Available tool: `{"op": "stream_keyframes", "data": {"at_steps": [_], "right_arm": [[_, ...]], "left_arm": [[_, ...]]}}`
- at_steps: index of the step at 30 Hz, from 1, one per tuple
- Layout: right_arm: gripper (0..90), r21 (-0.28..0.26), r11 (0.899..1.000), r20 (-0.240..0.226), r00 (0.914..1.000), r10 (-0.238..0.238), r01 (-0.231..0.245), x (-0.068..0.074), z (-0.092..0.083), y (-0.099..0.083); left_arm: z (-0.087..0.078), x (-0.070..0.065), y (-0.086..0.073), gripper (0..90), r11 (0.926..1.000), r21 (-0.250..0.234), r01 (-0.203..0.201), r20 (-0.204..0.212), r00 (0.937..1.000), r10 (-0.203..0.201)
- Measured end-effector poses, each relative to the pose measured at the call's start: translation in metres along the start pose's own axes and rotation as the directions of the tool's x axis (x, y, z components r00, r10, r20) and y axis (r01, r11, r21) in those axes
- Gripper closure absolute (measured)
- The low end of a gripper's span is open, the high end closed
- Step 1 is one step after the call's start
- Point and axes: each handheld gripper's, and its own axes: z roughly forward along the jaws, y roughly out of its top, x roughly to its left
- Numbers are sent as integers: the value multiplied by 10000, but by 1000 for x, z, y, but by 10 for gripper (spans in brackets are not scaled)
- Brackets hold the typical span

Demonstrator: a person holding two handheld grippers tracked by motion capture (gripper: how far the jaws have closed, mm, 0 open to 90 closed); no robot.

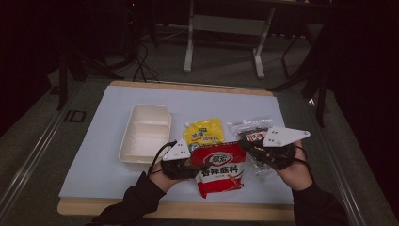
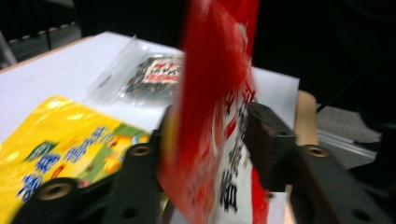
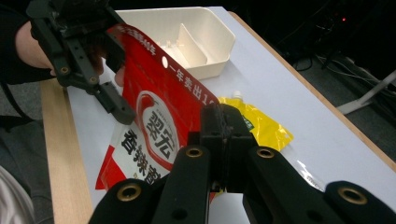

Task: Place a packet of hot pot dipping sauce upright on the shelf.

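High view: red packet [image 1: 220,168] lifted near centre of white mat [image 1: 94,155], between left gripper [image 1: 188,165] and right gripper [image 1: 251,145]; white tray [image 1: 145,132] far left, empty.
Left gripper view: jaws flank packet's edge, not yet pressing.
Right gripper view: jaws clamped on packet's corner; yellow pouch [image 3: 261,126] behind.
Judged: pickup done, tearing & emptying left.
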Motion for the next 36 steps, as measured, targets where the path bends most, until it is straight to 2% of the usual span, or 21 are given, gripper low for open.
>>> {"op": "stream_keyframes", "data": {"at_steps": [2, 3, 4, 5, 7, 9, 13, 14, 17, 18, 19, 20, 21, 23, 24, 26, 28, 29, 30, 33, 36], "right_arm": [[898, -36, 10000, 66, 10000, -17, 17, 0, -1, 0], [898, -41, 10000, 40, 10000, -4, 4, 0, -2, 0], [898, -82, 10000, 57, 10000, 34, -34, 1, -4, 0], [897, -56, 10000, -1, 10000, 42, -42, 1, -5, 0], [897, -75, 10000, 50, 10000, -28, 29, 3, -8, 0], [897, -150, 9999, 85, 10000, 4, -3, 5, -12, 1], [896, -454, 9989, -19, 9999, 115, -116, 5, -21, 3], [895, -539, 9985, -43, 9999, 135, -137, 4, -23, 4], [891, -746, 9972, -89, 9999, 91, -98, 5, -27, 8], [885, -827, 9965, -205, 9997, 93, -110, 5, -29, 9], [862, -912, 9957, -317, 9994, 120, -148, 4, -30, 10], [817, -1021, 9945, -490, 9986, 192, -242, 4, -31, 11], [757, -1125, 9931, -588, 9979, 255, -321, 4, -32, 12], [666, -1273, 9912, -466, 9984, 318, -375, 4, -33, 12], [605, -1304, 9906, -436, 9984, 349, -403, 3, -33, 12], [560, -1426, 9886, -197, 9988, 452, -475, 1, -33, 8], [481, -1449, 9876, -177, 9981, 584, -603, -1, -30, 4], [433, -1428, 9873, -125, 9975, 688, -699, -2, -27, 0], [403, -1432, 9862, -107, 9965, 830, -837, -3, -26, -3], [286, -1543, 9803, -215, 9923, 1217, -1235, -6, -22, -13], [212, -1511, 9734, -646, 9843, 1643, -1724, -8, -16, -24]], "left_arm": [[0, -1, 2, 720, 9999, 1, -107, -102, 9999, 107], [0, -2, 4, 720, 10000, 9, 32, 137, 9999, -32], [0, -3, 4, 847, 10000, 38, 30, 174, 9998, -31], [-1, -4, 5, 900, 10000, 51, 76, 319, 9995, -78], [-2, -8, 8, 900, 9999, 99, -68, 296, 9995, 65], [-4, -13, 12, 900, 9997, 123, -224, 459, 9987, 219], [-11, -20, 26, 900, 9974, 203, -696, 524, 9963, 685], [-14, -22, 30, 900, 9952, 240, -946, 443, 9946, 934], [-20, -19, 38, 900, 9919, 289, -1241, 289, 9920, 1232], [-23, -17, 40, 900, 9923, 317, -1195, 341, 9924, 1185], [-25, -15, 42, 900, 9911, 295, -1296, 453, 9907, 1282], [-28, -13, 43, 900, 9881, 253, -1514, 365, 9879, 1505], [-30, -11, 45, 900, 9875, 242, -1560, 312, 9874, 1552], [-35, -5, 47, 900, 9864, 211, -1628, 384, 9861, 1619], [-37, -3, 48, 900, 9865, 221, -1622, 311, 9864, 1615], [-39, 0, 49, 900, 9867, 310, -1598, 372, 9866, 1587], [-41, 3, 49, 900, 9859, 289, -1650, 291, 9860, 1641], [-42, 5, 48, 900, 9872, 250, -1576, 353, 9870, 1567], [-44, 8, 48, 900, 9884, 192, -1506, 241, 9884, 1501], [-50, 16, 48, 900, 9903, 163, -1379, 261, 9902, 1375], [-57, 24, 50, 900, 9899, 220, -1397, 298, 9898, 1391]]}}
